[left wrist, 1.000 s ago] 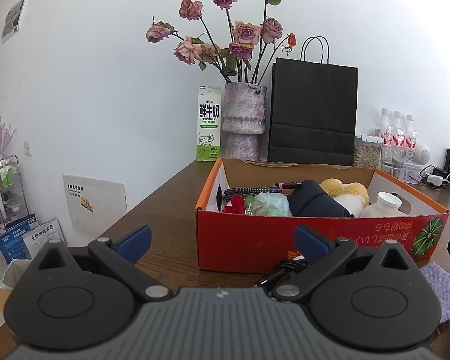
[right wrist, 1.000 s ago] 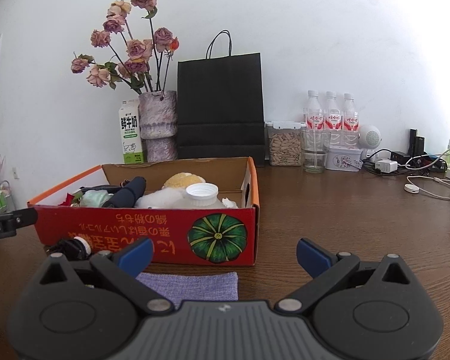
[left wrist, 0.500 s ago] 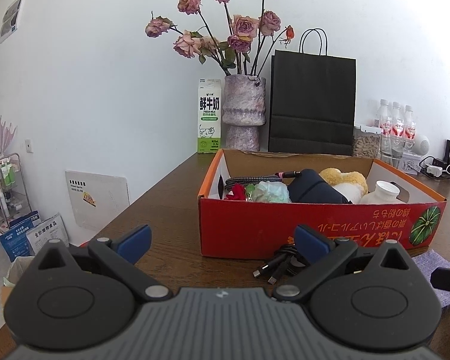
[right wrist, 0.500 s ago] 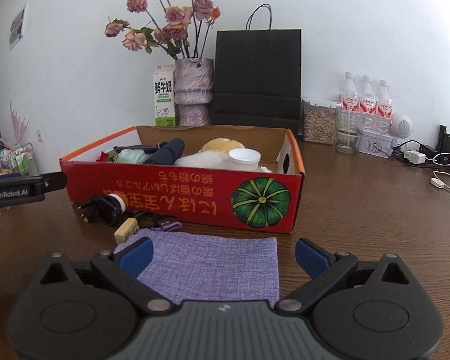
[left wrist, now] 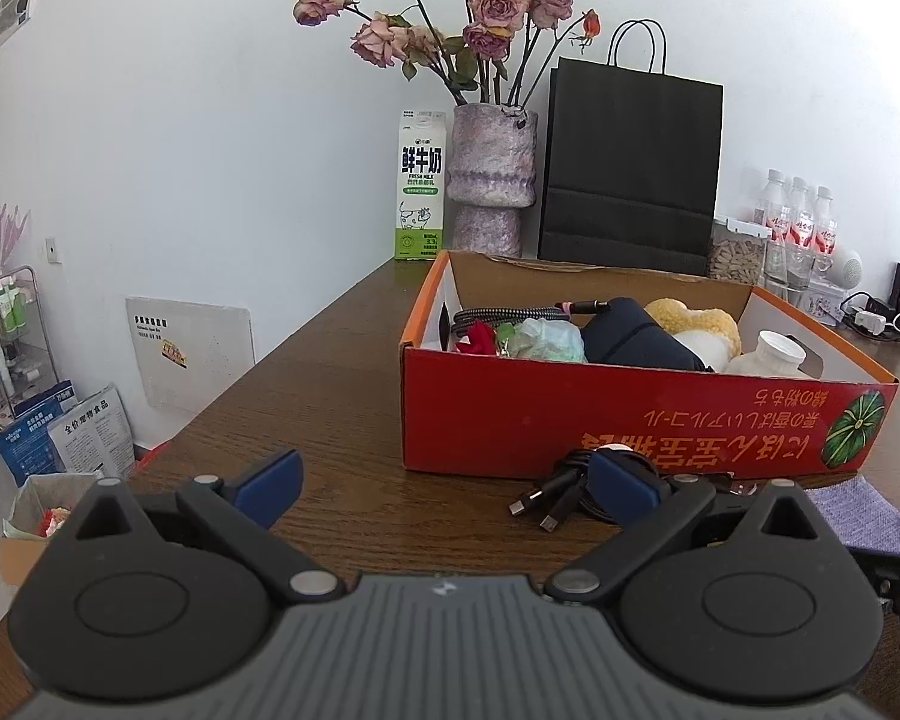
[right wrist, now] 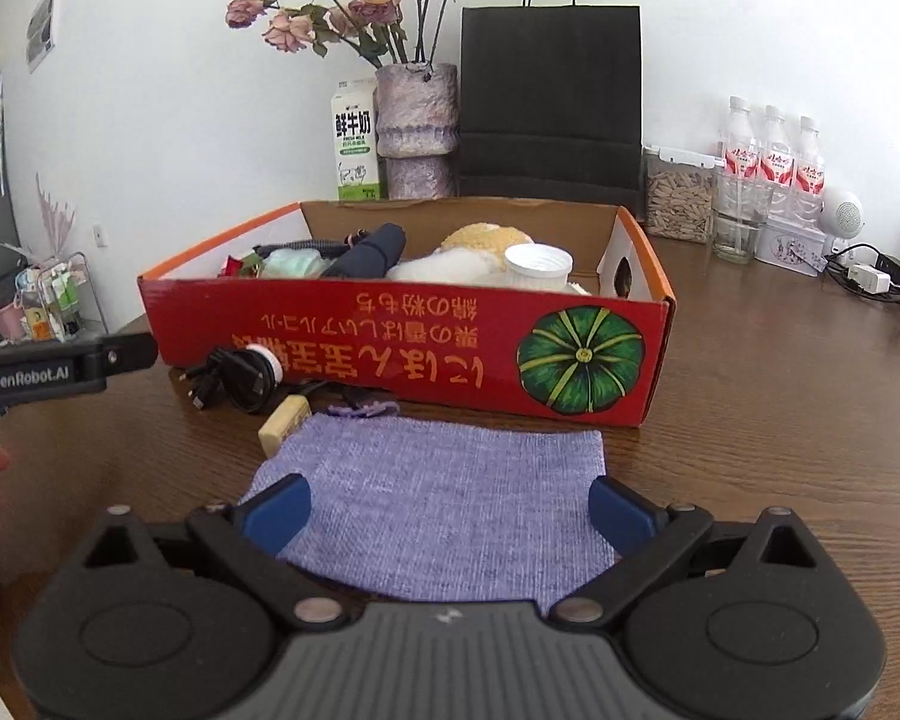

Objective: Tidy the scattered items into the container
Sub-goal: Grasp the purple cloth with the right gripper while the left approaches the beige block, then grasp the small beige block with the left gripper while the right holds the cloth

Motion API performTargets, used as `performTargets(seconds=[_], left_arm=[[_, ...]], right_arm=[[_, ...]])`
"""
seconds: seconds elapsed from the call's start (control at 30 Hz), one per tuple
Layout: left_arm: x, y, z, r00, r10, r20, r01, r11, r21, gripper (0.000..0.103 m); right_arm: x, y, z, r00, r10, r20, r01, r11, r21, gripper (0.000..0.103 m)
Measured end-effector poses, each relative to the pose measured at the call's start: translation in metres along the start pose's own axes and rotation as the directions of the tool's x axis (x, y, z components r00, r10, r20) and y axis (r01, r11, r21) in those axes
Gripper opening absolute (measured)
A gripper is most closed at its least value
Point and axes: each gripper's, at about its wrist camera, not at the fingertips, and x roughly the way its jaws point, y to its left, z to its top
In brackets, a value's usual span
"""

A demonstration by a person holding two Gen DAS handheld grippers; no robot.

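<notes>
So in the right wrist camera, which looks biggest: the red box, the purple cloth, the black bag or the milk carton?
1. red box
2. purple cloth, though it lies nearest the camera
3. black bag
4. milk carton, far back, so unsure

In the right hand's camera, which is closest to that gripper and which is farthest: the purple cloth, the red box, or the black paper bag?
1. purple cloth: on the table right at the right gripper, between its fingers.
2. red box: just behind the cloth, mid-table.
3. black paper bag: farthest, standing against the back wall.
</notes>
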Motion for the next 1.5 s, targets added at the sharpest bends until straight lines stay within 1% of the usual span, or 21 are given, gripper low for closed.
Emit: performTargets(seconds=[0.1,0.17,0.23,0.27,0.33,0.37,0.4,0.43,0.47,0.57,0.6,0.7,0.87,0.97,1.03,1.1,1.23,1.4,1.5], left_arm=[[0.001,0.0,0.0,1.0,0.001,-0.003,-0.001,1.0,-0.003,0.103],[0.001,0.0,0.0,1.0,-0.002,-0.007,0.002,1.0,-0.001,0.103],[0.001,0.0,0.0,1.0,-0.003,-0.01,0.003,1.0,-0.002,0.103],[0.001,0.0,0.0,1.0,-0.006,-0.011,0.005,1.0,-0.004,0.103],[0.003,0.001,0.0,1.0,-0.011,-0.018,0.01,1.0,-0.01,0.103],[0.003,0.002,0.0,1.0,-0.013,-0.021,0.013,1.0,-0.013,0.103],[0.004,0.002,0.0,1.0,-0.014,-0.024,0.014,1.0,-0.018,0.103],[0.004,0.003,0.0,1.0,-0.015,-0.025,0.014,1.0,-0.022,0.103],[0.004,0.004,0.0,1.0,-0.015,-0.025,0.015,1.0,-0.026,0.103],[0.004,0.004,0.0,0.999,-0.019,-0.026,0.018,0.999,-0.033,0.103],[0.005,0.005,0.0,0.999,-0.02,-0.029,0.019,0.999,-0.033,0.103],[0.005,0.005,0.0,0.999,-0.02,-0.037,0.019,0.999,-0.033,0.103],[0.006,0.005,0.0,0.999,-0.017,-0.043,0.016,0.999,-0.032,0.103],[0.008,0.004,0.0,0.998,-0.015,-0.053,0.014,1.0,-0.027,0.103],[0.009,0.004,0.0,0.998,-0.014,-0.059,0.012,1.0,-0.025,0.103],[0.009,0.003,0.0,0.998,-0.01,-0.06,0.009,1.0,-0.024,0.103],[0.01,0.001,0.0,0.998,-0.004,-0.067,0.003,1.0,-0.011,0.103],[0.006,-0.011,-0.002,0.997,-0.008,-0.071,0.011,0.999,0.042,0.103],[0.004,-0.024,-0.007,0.995,-0.049,-0.083,0.055,0.996,0.066,0.103]], right_arm=[[0.013,0.0,0.013,0.999,-0.002,-0.035,0.003,1.0,0.019,0.099],[0.029,0.0,0.02,0.996,0.003,-0.092,-0.001,1.0,0.025,0.099],[0.04,-0.003,0.021,0.993,0.033,-0.11,-0.026,0.997,0.066,0.101],[0.042,-0.003,0.022,0.993,0.035,-0.11,-0.027,0.997,0.067,0.1],[0.043,0.002,0.022,0.994,0.04,-0.102,-0.035,0.998,0.047,0.092],[0.041,0.004,0.021,0.994,0.05,-0.095,-0.046,0.998,0.046,0.077],[0.04,0.007,0.021,0.995,0.033,-0.093,-0.031,0.999,0.029,0.049],[0.038,0.011,0.019,0.996,-0.016,-0.082,0.016,1.0,0.0,0.036],[0.037,0.01,0.019,0.997,-0.02,-0.074,0.02,1.0,0.006,0.028],[0.033,0.0,0.019,0.997,0.035,-0.065,-0.032,0.998,0.059,0.012],[0.031,-0.002,0.018,0.997,0.051,-0.059,-0.047,0.996,0.07,0.012],[0.023,-0.004,0.018,0.998,0.058,-0.024,-0.056,0.996,0.068,0.008],[0.003,-0.012,0.025,0.995,0.085,0.054,-0.09,0.99,0.108,0.008],[-0.014,-0.024,0.033,0.988,0.103,0.118,-0.122,0.979,0.161,0.008],[-0.022,-0.033,0.038,0.983,0.114,0.147,-0.142,0.971,0.194,0.008],[-0.028,-0.038,0.041,0.98,0.108,0.169,-0.143,0.967,0.209,0.008],[-0.033,-0.043,0.042,0.978,0.081,0.192,-0.123,0.969,0.217,0.008],[-0.03,-0.048,0.036,0.981,0.064,0.181,-0.105,0.969,0.225,0.008],[-0.029,-0.051,0.033,0.982,0.063,0.177,-0.104,0.967,0.232,0.008]])
